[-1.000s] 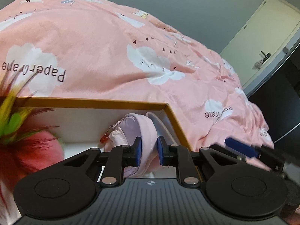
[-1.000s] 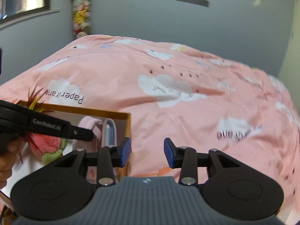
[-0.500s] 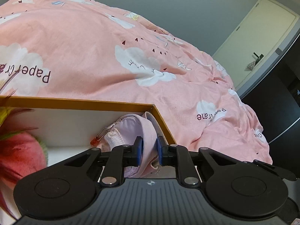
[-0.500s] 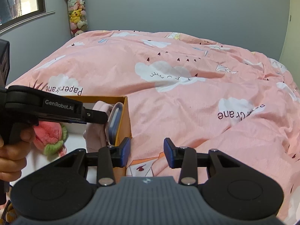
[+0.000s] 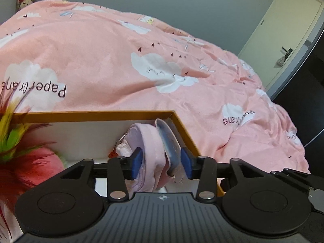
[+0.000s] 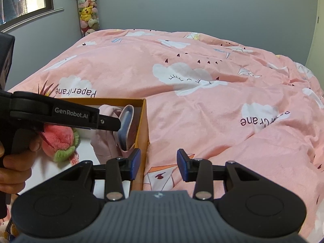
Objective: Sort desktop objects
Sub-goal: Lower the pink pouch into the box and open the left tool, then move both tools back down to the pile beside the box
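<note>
Grey-walled bedroom; pink cloud-print quilt (image 6: 202,93) across bed. Orange-rimmed white cardboard box (image 5: 91,114) on the quilt, holding a red-and-green plush toy (image 6: 58,139) at 9 o'clock and a pale pink fabric pouch (image 5: 149,141) with blue-faced flat case (image 5: 170,141) at 3 o'clock corner. Left gripper (image 5: 162,163): jaws just opened, straddling pouch and case. Right gripper (image 6: 158,165): spread, empty, over the quilt.
</note>
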Available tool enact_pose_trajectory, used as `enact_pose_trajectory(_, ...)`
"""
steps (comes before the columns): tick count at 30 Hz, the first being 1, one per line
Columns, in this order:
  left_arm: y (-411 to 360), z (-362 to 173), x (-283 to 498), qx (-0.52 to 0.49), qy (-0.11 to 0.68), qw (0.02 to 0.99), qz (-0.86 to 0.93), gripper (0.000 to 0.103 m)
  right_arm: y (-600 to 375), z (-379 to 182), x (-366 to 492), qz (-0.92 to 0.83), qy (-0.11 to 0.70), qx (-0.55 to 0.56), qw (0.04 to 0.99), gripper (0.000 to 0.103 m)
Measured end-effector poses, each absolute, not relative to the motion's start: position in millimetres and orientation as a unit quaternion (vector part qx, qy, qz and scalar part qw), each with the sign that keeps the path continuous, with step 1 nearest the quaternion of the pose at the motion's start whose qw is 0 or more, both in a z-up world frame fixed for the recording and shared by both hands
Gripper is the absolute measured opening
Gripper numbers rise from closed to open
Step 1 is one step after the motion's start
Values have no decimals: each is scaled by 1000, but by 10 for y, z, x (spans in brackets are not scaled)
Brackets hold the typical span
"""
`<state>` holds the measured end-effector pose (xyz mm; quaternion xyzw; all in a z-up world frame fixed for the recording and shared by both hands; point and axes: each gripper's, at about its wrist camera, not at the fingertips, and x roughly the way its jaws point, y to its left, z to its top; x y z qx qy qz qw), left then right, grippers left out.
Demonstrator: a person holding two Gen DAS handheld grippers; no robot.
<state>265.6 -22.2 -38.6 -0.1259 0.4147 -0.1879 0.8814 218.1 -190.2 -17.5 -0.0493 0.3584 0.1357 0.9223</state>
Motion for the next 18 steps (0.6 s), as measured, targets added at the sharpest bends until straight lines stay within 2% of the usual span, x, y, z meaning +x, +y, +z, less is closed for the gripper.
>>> enact_pose_trajectory(8, -159, -158, 2489, -114, 390, 897, -175, 50, -1883, -46, 2020, 145, 348, -49, 925, 43)
enact_pose_trajectory(18, 22, 449, 1567, -39, 308, 940, -142, 51, -1818, 190, 1622, 176, 321, -37, 930, 44)
